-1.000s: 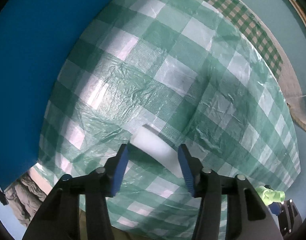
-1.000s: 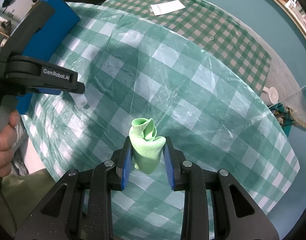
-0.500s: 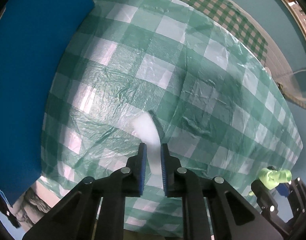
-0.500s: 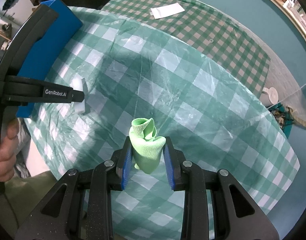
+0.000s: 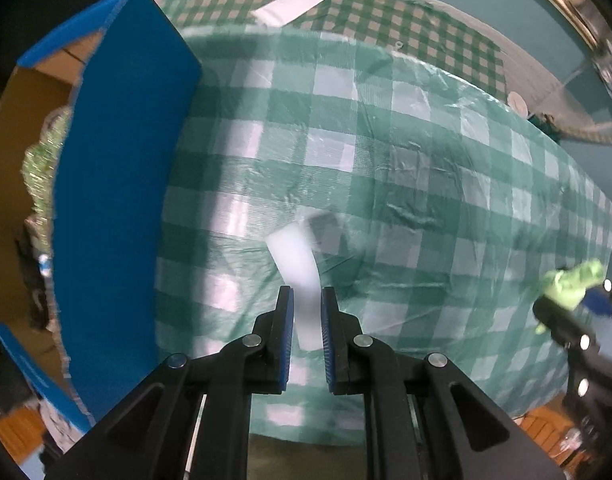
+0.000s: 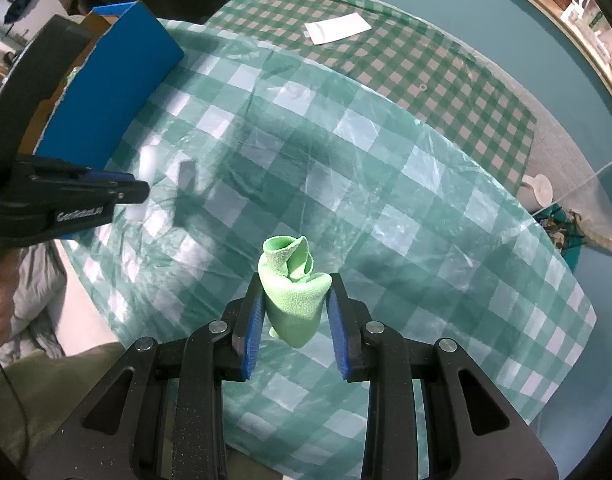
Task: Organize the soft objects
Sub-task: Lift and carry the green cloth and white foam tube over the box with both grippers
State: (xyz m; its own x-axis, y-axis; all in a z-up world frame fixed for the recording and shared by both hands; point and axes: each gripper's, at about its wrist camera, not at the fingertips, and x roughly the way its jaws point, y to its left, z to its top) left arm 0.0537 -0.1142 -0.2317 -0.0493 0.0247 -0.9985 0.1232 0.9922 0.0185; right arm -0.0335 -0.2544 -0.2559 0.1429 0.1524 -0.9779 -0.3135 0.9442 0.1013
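Note:
My left gripper (image 5: 307,300) is shut on a white foam block (image 5: 296,264) and holds it above the green checked tablecloth (image 5: 405,184), its shadow on the cloth beyond. In the right wrist view the left gripper (image 6: 140,190) is at the left with the white block (image 6: 148,164) blurred at its tip. My right gripper (image 6: 294,300) is shut on a rolled green cloth (image 6: 292,288), held above the table's near side. It also shows at the right edge of the left wrist view (image 5: 567,292). A blue cardboard box (image 5: 114,184) stands open at the left.
The blue box (image 6: 110,96) holds green tinsel-like stuff (image 5: 40,160). A white card (image 6: 337,28) lies on the smaller-checked far cloth. A white cup (image 6: 539,188) and clutter sit off the table's right edge.
My left gripper closed on the white block, lifted it off the cloth and tilted up toward the blue box. My right gripper kept still with the green cloth.

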